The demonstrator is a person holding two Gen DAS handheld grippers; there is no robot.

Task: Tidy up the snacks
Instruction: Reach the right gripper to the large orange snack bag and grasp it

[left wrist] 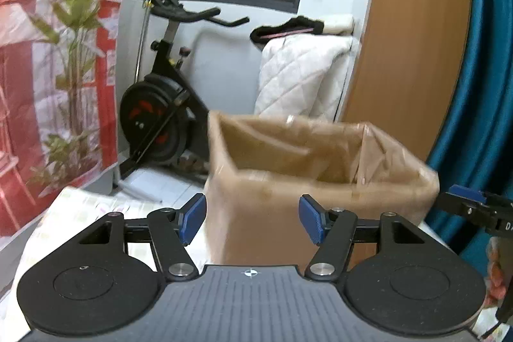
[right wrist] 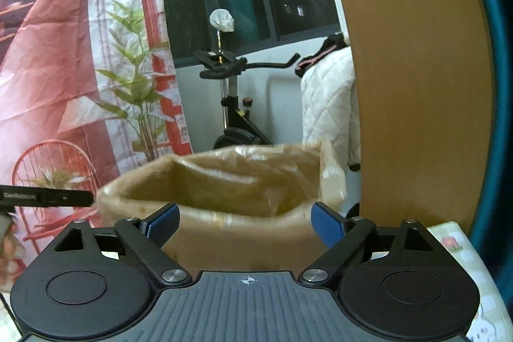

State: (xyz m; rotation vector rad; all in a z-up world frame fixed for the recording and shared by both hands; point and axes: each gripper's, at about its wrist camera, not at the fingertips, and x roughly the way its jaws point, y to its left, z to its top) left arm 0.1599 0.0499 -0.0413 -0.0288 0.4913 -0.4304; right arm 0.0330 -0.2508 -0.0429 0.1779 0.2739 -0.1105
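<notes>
Left wrist view is dominated by a brown cardboard box lined with clear plastic (left wrist: 320, 181), open at the top, standing on a table covered in a pale patterned cloth (left wrist: 80, 213). Right wrist view shows the same box (right wrist: 224, 197) straight ahead, with the cloth (right wrist: 465, 262) at the lower right. Behind the box stands a black exercise bike (left wrist: 160, 104) beside a white quilted cover (left wrist: 298, 76). Both grippers point at the box. Left gripper (left wrist: 252, 220) has its blue-padded jaws spread apart with nothing between them. Right gripper (right wrist: 245, 225) likewise stands wide open and empty. No snack can be made out clearly.
</notes>
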